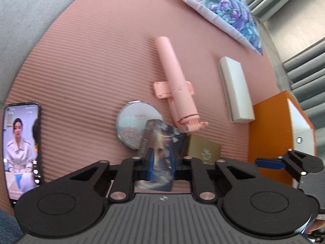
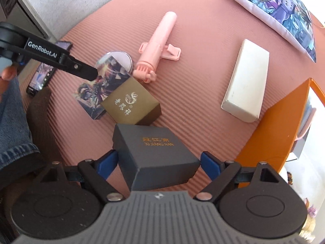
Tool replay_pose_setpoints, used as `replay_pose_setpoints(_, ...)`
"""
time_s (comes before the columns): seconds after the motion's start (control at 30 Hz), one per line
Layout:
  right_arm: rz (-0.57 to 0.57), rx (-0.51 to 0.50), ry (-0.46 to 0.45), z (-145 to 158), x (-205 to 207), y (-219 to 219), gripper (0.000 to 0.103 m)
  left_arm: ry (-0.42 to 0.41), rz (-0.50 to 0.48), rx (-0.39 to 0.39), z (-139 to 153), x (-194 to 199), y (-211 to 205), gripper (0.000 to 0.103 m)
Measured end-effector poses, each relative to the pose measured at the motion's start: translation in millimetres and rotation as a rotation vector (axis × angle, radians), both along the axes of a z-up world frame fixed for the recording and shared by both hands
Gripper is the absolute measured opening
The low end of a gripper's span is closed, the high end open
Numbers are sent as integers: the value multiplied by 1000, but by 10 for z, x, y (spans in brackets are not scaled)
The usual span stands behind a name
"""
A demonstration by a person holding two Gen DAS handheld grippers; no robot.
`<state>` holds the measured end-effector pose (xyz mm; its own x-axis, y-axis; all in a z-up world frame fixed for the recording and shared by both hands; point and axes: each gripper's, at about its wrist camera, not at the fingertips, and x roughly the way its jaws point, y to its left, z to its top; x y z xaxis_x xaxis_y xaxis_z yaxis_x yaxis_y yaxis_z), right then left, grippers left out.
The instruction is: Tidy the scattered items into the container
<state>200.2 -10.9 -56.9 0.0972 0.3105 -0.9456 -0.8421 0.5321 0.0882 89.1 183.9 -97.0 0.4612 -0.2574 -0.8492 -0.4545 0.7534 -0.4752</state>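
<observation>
The left gripper [image 1: 161, 162] is squeezed shut on a shiny picture card [image 1: 160, 142]. The card is thin, and the blue pads pinch it at its near end. Its far end lies over the round pocket mirror [image 1: 132, 126] and sits next to the gold box [image 2: 130, 103].

The right gripper [image 2: 157, 162] is wide, with a dark grey box [image 2: 154, 154] between its two blue pads. The pads press on the box's two sides, so the box looks held and lifted off the pink mat [image 1: 91, 61].

The orange container [image 2: 274, 122] stands at the right edge of the mat, close to the right gripper. Other things wait on the mat: a pink selfie stick [image 2: 158, 46], a white case [image 2: 245, 83] and a phone [image 1: 22, 152] with its screen lit. A printed pillow [image 1: 223, 10] lies at the far side.

The step now is likely to carry the grey box and the card to the orange container. To do it well, the right gripper should keep its squeeze even, since the box is wide and its smooth sides could slip. It should go over the container's wall and come low inside before it lets go.

The card is bendy and slick. The left gripper should lift it straight up, so it does not drag the mirror or bump the gold box. Going one at a time would keep the two grippers from bumping at the container.
</observation>
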Motion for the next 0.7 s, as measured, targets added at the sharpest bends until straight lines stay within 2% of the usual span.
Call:
replay_pose_setpoints(0.03,-25,15,17,13,-5,-7,88,-10,-13,-26,-9,11,-12,10)
replay_pose_setpoints(0.1,-64,30,30,-98,-84,105,88,5,-29,21,-19,47,-64,10)
replay_pose_setpoints(0.2,-50,11,-68,-29,-262,111,88,18,-25,82,19,64,-94,11)
replay_pose_setpoints(0.27,-51,-7,-113,-54,-202,187,87,30,-4,145,85,49,-88,12)
replay_pose_setpoints(0.3,-51,-10,-123,-57,-155,179,87,43,5,189,118,41,-83,21)
replay_pose_setpoints(0.33,-54,-9,-128,-50,-146,184,87,57,10,224,141,39,-69,35)
replay_pose_setpoints(0.37,-55,-9,-133,-58,-108,202,87,72,12,244,148,46,-50,40)
replay_pose_setpoints(0.4,-54,-15,-133,-52,-97,208,87,93,9,251,137,66,-28,51)
replay_pose_setpoints(0.43,-48,-23,-133,-29,-93,203,87,119,-3,243,105,95,4,56)
replay_pose_setpoints(0.57,-24,-55,-162,20,-91,230,87,210,-46,182,-115,218,75,63)
replay_pose_setpoints(0.63,-23,-54,-171,30,-78,236,87,220,-45,145,-227,255,78,75)
replay_pose_setpoints(0.7,-30,-52,-176,28,-62,240,87,216,-48,88,-298,271,68,75)
